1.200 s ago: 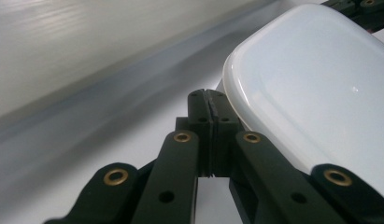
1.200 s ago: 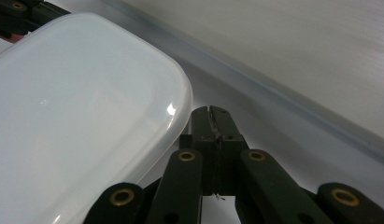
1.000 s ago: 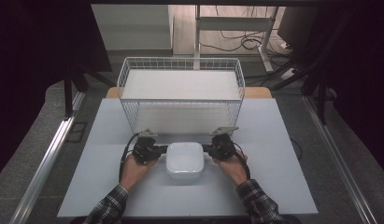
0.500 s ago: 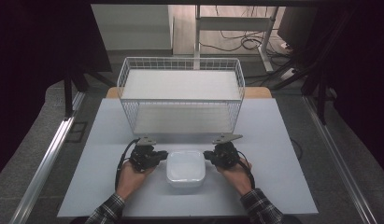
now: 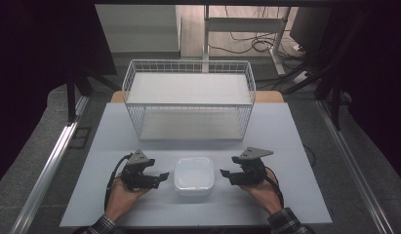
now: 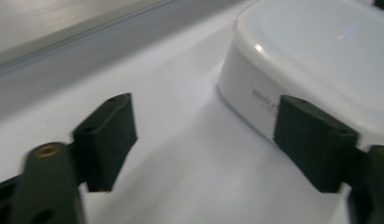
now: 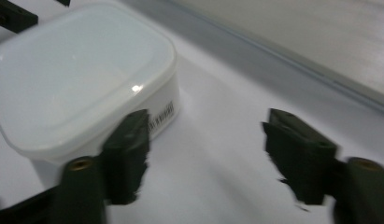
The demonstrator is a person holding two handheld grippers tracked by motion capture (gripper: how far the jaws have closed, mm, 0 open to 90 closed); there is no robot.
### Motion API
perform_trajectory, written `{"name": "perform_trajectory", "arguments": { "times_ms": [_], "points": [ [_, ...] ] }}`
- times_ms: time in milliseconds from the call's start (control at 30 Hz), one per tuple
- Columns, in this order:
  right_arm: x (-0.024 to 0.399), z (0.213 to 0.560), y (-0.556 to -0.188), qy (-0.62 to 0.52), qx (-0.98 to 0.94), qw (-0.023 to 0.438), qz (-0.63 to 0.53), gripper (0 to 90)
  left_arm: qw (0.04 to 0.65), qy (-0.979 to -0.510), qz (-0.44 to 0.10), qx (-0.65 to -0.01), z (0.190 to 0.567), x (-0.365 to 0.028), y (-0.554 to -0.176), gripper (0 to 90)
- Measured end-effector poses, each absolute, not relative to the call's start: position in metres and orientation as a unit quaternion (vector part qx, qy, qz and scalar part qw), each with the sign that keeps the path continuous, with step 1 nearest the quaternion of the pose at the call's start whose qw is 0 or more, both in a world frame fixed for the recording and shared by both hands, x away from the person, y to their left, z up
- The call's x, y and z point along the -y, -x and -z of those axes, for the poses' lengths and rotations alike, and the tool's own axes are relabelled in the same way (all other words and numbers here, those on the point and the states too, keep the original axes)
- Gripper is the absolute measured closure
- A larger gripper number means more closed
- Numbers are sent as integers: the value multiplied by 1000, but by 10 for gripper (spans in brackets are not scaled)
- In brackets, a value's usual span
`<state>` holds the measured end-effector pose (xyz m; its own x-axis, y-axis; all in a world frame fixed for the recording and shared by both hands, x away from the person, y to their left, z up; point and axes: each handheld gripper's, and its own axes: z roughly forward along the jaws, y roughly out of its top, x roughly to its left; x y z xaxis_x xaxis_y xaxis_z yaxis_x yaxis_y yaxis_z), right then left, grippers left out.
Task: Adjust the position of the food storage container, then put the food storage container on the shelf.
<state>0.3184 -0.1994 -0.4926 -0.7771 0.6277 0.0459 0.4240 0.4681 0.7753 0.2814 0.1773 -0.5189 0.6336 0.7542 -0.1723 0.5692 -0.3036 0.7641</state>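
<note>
Both claws sit low over the pale grey worktop (image 5: 286,131), one on each side of a white, square plastic box with rounded corners and a lid (image 5: 193,176). The left claw (image 5: 161,175) is held in the person's left hand (image 5: 121,199), and its jaws point toward the left side of the box. Its jaws have just been opening and now stand spread apart. Nothing is between them. In the left gripper view, the two black pads (image 6: 109,135) stand wide, with bare worktop showing in the gap, and the box (image 6: 320,60) lies just past the right-hand pad.

The right claw (image 5: 225,173) is held in the right hand (image 5: 262,192), and its jaws point toward the right side of the box. Its jaws have also just been opening, and they are spread apart with nothing held. In the right gripper view, the box (image 7: 77,79) sits behind the left-hand pad, and the gap between the pads shows only worktop. I cannot tell if that pad touches the box.

From the high view, both claws are near the box but a little apart from it. The box rests flat on the worktop, close to the person's edge, with its lid on. Farther back stands a white wire basket with two flat white shelves (image 5: 188,100), well apart from the box.
</note>
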Motion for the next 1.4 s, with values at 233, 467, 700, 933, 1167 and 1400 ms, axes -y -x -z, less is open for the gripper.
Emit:
{"name": "perform_trajectory", "arguments": {
  "times_ms": [233,467,700,933,1167,1400],
  "points": [
    [197,496,-318,-308,-852,133,-403,95,421,-801,-116,-409,517,-178,-282,83],
    [198,492,-320,-318,-843,134,-412,70,431,-799,-117,-402,518,-182,-284,62],
    [192,482,-318,-322,-837,130,-422,42,460,-790,-101,-392,499,-174,-280,62],
    [177,472,-314,-316,-835,115,-436,13,483,-789,-74,-374,490,-153,-283,41],
    [161,476,-319,-321,-843,63,-427,34,462,-805,-69,-366,492,-134,-287,60],
    [145,491,-319,-320,-857,25,-403,87,457,-803,-11,-382,510,-133,-295,111]
  ]
}}
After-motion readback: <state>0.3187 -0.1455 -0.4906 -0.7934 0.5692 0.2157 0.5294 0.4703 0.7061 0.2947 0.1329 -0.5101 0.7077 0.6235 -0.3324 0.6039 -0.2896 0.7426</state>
